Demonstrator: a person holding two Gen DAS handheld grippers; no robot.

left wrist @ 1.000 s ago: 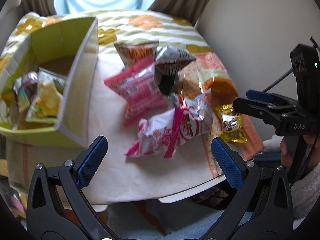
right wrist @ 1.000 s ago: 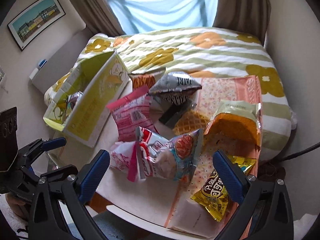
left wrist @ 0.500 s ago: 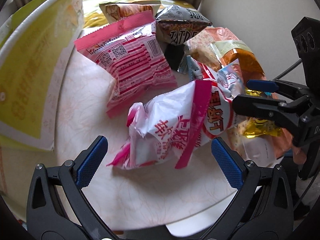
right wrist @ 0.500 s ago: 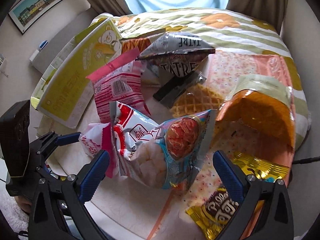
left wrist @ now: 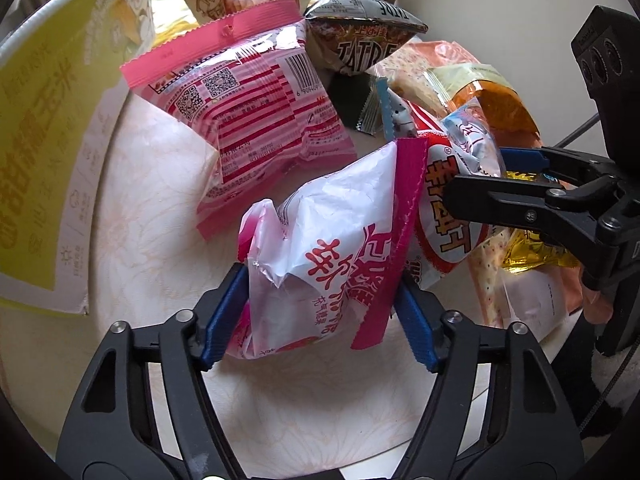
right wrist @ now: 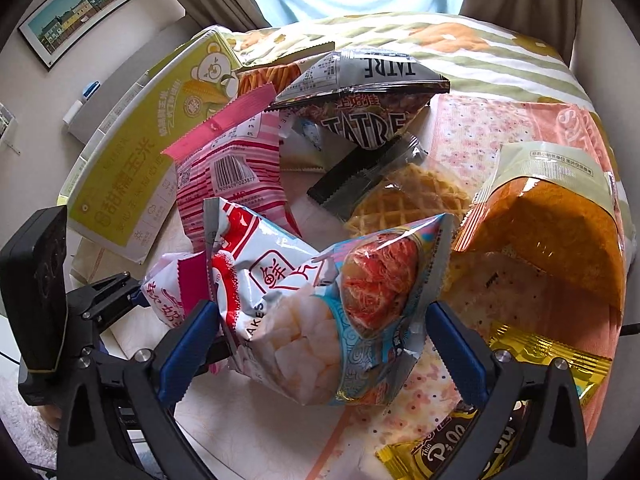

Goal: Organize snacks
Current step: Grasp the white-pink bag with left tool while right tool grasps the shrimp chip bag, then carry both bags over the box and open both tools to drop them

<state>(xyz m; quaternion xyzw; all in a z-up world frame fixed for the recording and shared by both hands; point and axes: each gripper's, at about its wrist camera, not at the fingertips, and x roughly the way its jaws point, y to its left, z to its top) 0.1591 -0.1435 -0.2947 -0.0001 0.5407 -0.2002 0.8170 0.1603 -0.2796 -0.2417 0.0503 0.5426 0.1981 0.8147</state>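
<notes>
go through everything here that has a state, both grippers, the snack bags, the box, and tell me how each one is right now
left gripper: jaws just closed in, pads pressing the white and pink candy bag
right gripper: open, straddling the shrimp flakes bag
candy bag: crumpled, sealed
pink striped bag: sealed, barcode side up
yellow box: tilted beside the pile

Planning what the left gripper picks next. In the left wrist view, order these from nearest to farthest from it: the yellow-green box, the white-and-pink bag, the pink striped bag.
1. white-and-pink bag, between the left gripper pads.
2. pink striped bag, just beyond, left of centre.
3. yellow-green box, far left edge.
</notes>
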